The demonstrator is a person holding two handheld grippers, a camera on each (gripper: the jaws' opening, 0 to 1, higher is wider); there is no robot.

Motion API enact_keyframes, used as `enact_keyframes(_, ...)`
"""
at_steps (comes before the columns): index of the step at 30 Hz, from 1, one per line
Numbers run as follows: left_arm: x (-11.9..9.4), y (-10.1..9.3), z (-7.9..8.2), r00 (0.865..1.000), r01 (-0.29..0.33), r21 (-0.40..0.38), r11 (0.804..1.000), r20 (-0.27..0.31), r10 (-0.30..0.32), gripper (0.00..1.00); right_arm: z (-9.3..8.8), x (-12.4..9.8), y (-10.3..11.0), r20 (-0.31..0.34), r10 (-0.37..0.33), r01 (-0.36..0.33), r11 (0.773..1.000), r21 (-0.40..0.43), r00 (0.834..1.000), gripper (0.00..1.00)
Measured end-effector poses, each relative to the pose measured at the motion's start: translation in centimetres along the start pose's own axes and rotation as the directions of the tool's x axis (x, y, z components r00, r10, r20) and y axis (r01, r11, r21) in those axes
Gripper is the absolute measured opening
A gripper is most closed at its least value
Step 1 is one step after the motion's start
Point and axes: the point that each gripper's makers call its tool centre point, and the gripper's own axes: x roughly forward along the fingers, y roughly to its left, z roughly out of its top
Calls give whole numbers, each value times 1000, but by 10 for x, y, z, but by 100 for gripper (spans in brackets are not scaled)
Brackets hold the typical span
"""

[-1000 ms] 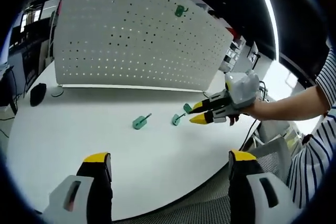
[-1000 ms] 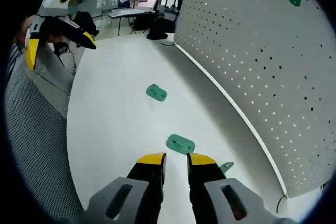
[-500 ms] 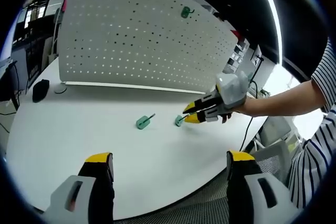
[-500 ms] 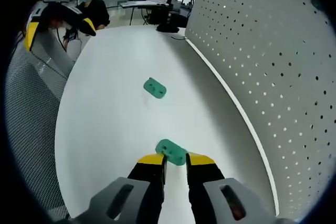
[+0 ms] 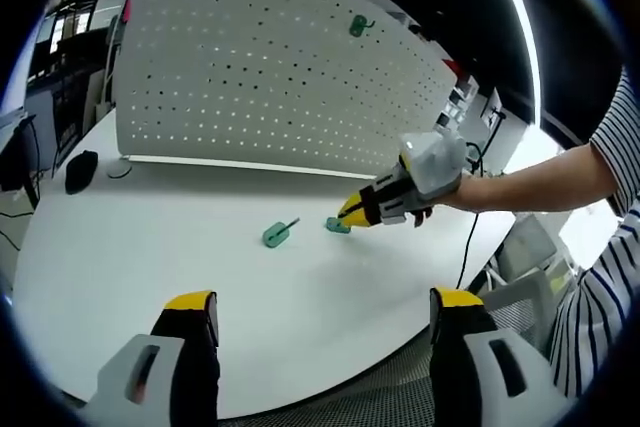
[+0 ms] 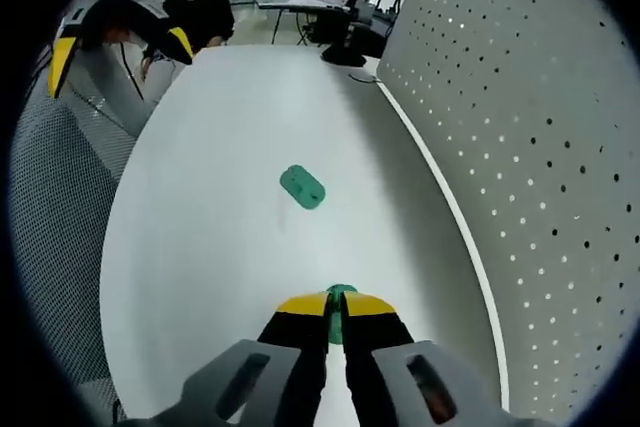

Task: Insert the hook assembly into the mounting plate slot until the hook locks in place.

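A white table (image 5: pixel 150 247) runs in front of an upright white pegboard (image 5: pixel 250 67), seen left to right in the left gripper view. At far left a dark mouse-like object (image 5: pixel 78 169) lies near the board's foot. The left gripper (image 5: pixel 315 317) hangs over the near table edge, its yellow-tipped jaws spread wide and empty, well apart from the parts. Toward the middle, a loose green hook assembly (image 5: pixel 278 235) lies flat on the table, its thin shank pointing up and to the right. Just beside it to the right, the right gripper (image 5: pixel 352 215) has its jaws drawn narrow on a second green hook piece (image 5: pixel 337 226) at table level; in the right gripper view the same green piece (image 6: pixel 337 319) shows as a thin sliver pinched between the closed yellow tips. High on the pegboard, a mounted green hook (image 5: pixel 358 25) sits near the top edge. At far right a person's forearm and a striped sleeve (image 5: pixel 600 287) reach in.

The right hand is plainly the nearer one and has the part; the board stands beyond and above the grip, so the coming move looks to be a lift away from the table toward the perforated face. Whether the pinch is firm enough cannot be told.
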Motion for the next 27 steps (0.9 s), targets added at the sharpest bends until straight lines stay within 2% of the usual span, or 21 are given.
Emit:
enact_keyframes(4, -1, 0, 2, 1000, 0, -13, 1000, 14, 0, 89, 5, -4, -2, 11, -27, 27, 1000, 9, 1000, 1)
enact_keyframes(6, -2, 2, 3, 1000, -2, -24, 1000, 19, 3, 89, 10, -6, -2, 36, -40, 38, 998, 58, 999, 1)
enact_keyframes(7, -2, 2, 4, 1000, -3, -26, 1000, 21, 3, 89, 11, -8, -3, 41, -50, 45, 993, 113, 998, 1)
enact_keyframes(10, -3, 4, 4, 1000, -13, -30, 999, 24, 13, 89, 13, -12, -8, 46, -79, 69, 978, 197, 996, 0)
enact_keyframes(13, -3, 9, 5, 999, -31, -27, 999, 26, 32, 88, 26, -23, -14, 105, -116, 70, 929, 365, 988, 0)
enact_keyframes(16, -5, 10, 8, 998, -37, -34, 999, 40, 38, 88, 34, -34, -19, 137, -163, 91, 901, 424, 977, 0)
enact_keyframes(17, -5, 11, 9, 998, -40, -38, 999, 43, 41, 88, 35, -37, -22, 140, -196, 113, 884, 453, 971, 0)
enact_keyframes(18, -5, 12, 10, 998, -44, -38, 998, 45, 45, 89, 39, -42, -25, 161, -245, 142, 868, 476, 956, 0)
enact_keyframes(19, -4, 14, 10, 997, -58, -34, 998, 44, 59, 90, 40, -43, -25, 170, -256, 147, 865, 479, 952, 0)
enact_keyframes(20, -3, 17, 10, 996, -75, -29, 997, 38, 76, 92, 42, -46, -23, 173, -276, 153, 846, 510, 945, 0)
enact_keyframes(21, -3, 17, 10, 997, -73, -32, 997, 37, 74, 92, 44, -48, -21, 186, -294, 151, 826, 543, 938, 0)
enact_keyframes(25, -3, 17, 11, 997, -70, -36, 997, 32, 71, 90, 56, -58, -13, 226, -336, 136, 781, 610, 914, 0)
enact_keyframes(26, -3, 16, 11, 997, -70, -36, 997, 33, 71, 90, 60, -62, -11, 241, -349, 125, 762, 635, 905, 0)
enact_keyframes(27, -2, 16, 11, 997, -69, -42, 997, 32, 70, 90, 67, -68, -10, 270, -377, 116, 744, 658, 886, 0)
